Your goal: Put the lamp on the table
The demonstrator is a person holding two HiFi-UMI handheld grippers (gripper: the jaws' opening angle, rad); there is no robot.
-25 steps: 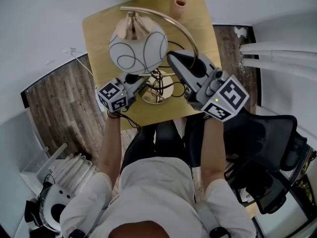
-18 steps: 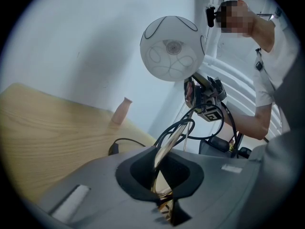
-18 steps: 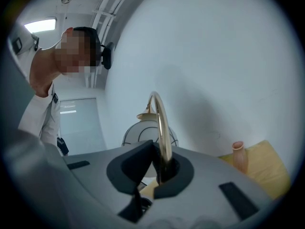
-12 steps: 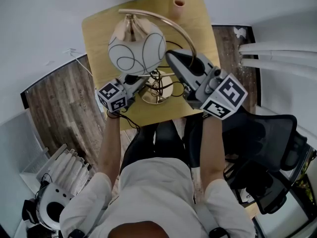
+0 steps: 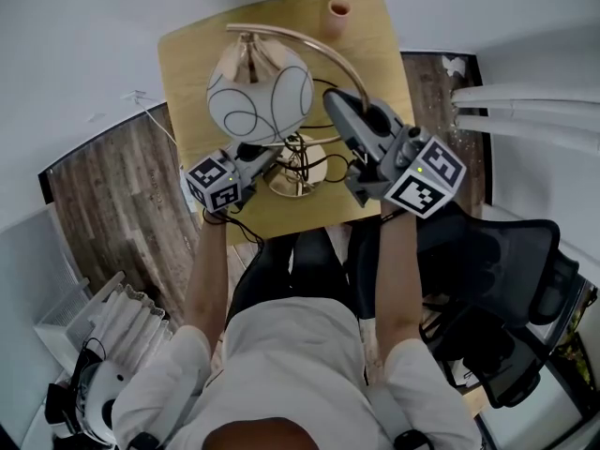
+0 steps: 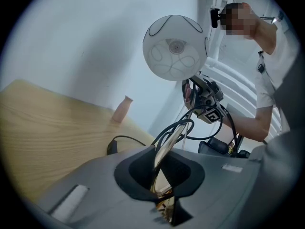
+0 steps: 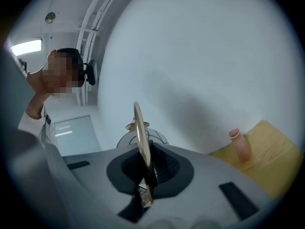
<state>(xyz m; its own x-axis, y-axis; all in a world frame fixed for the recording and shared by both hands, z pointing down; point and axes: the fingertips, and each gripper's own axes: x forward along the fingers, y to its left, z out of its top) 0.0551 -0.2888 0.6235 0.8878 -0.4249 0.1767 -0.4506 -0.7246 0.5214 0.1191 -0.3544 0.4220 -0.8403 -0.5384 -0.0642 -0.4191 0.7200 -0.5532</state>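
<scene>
Letting go looks like the step in hand, agreed? The lamp (image 5: pixel 260 90) stands with its base (image 5: pixel 298 178) on the counter (image 5: pixel 187 64), near the 6 o'clock edge. (first speaker)

Agreed; I judge the placing all but done. The left gripper (image 5: pixel 267 160), at 7 o'clock from the shade (image 6: pixel 175 47), has just been opening its jaws. They stand a crack apart with the lower stem (image 6: pixel 165 148) between them, seemingly not pinched. (second speaker)

And the right gripper (image 5: pixel 336 101)? (first speaker)

At 3 o'clock from the shade, jaws closed tight on the gold arc (image 7: pixel 141 137). (second speaker)

What next? (first speaker)

Probably the right jaws part, then both grippers draw back toward 6 o'clock. They should go slowly and clear of the black cord (image 6: pixel 126 137), so the lamp doesn't tip toward the vase (image 5: pixel 339 7) at 12 o'clock. (second speaker)
</scene>
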